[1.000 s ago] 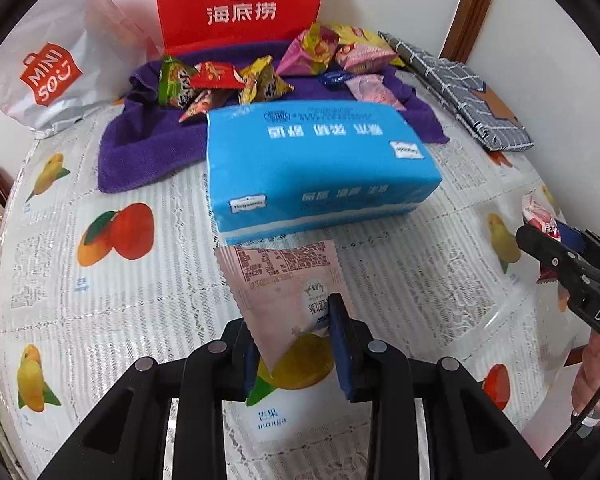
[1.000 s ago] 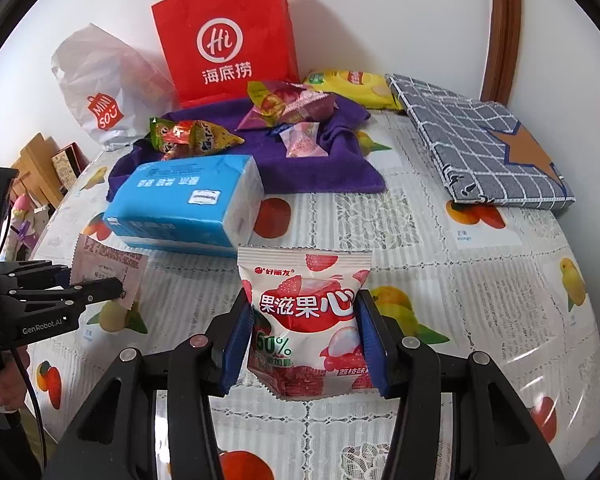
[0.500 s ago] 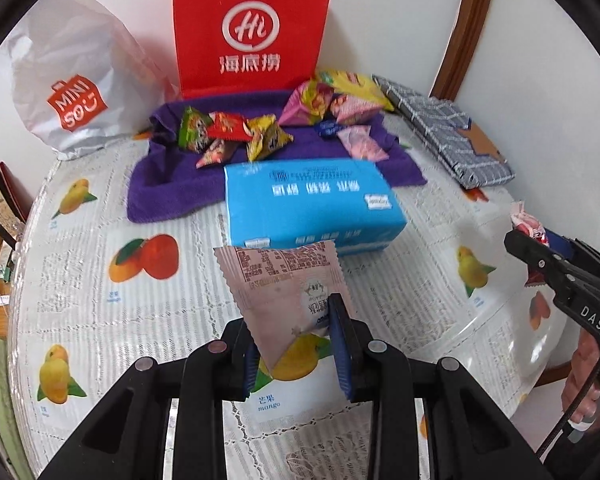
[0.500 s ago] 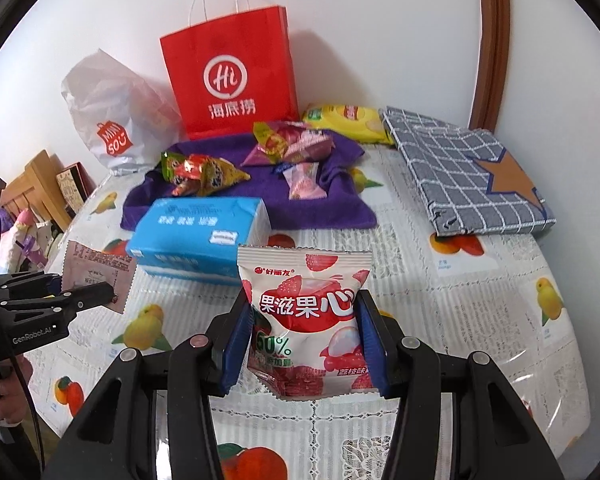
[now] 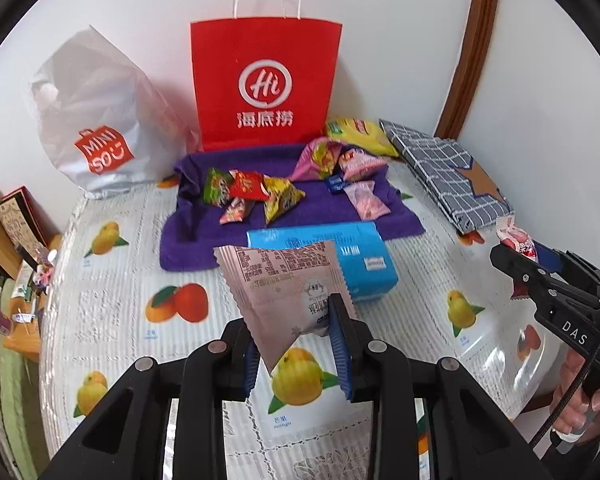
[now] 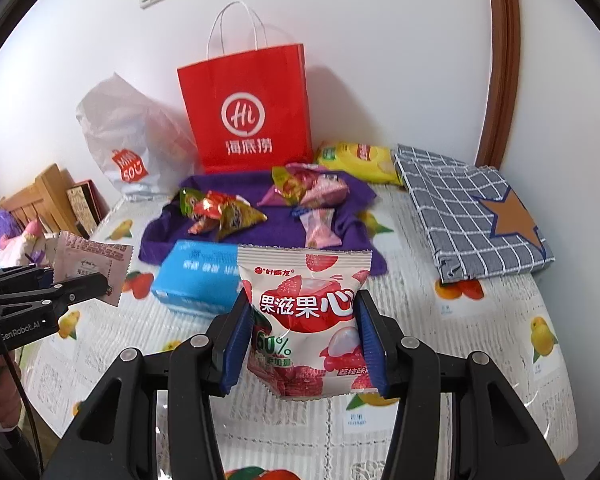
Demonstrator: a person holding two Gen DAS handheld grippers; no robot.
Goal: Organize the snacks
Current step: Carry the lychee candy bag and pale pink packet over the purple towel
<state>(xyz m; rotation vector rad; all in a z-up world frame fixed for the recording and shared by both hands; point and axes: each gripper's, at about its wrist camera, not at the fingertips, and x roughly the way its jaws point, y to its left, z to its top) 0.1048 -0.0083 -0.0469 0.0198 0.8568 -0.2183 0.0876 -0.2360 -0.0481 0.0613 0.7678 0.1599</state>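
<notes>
Above the fruit-print tablecloth point(image 5: 112, 304) I have both tools loaded. My left gripper point(image 5: 298, 354) is clamped on a pale pink snack packet point(image 5: 284, 284), held clear of the table in front of the blue tissue pack point(image 5: 364, 256). My right gripper point(image 6: 304, 344) pinches a red-and-white lychee jelly bag point(image 6: 306, 316). Other snacks lie on the purple towel point(image 6: 276, 220) before the red paper bag point(image 6: 248, 112).
</notes>
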